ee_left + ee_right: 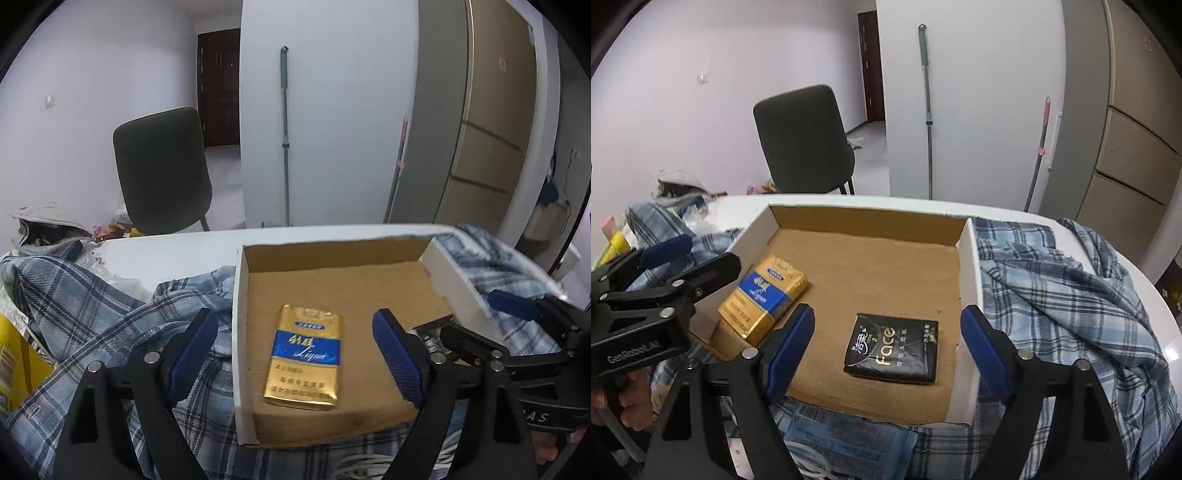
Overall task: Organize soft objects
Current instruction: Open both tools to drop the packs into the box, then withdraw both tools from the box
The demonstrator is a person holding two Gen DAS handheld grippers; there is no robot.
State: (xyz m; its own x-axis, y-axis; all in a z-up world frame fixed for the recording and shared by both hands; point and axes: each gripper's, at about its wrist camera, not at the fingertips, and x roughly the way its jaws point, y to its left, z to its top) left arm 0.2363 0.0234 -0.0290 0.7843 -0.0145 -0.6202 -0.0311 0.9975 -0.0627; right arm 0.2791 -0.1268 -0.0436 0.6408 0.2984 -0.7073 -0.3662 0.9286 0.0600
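Both my jaws stand wide and hold nothing. Ahead of my left gripper (299, 354), between the jaws, the gold pack (304, 360) lies flat in the cardboard tray (240, 325); ahead of my right gripper (886, 347) lies the black tissue pack (892, 349). Both look light, soft and film-slick, so I would pinch each across its short sides, gently. The tray's white wall (969, 288) sits just beside my right jaw and could block it. Plaid cloth (1071, 295) is bunched on the bench around the tray.
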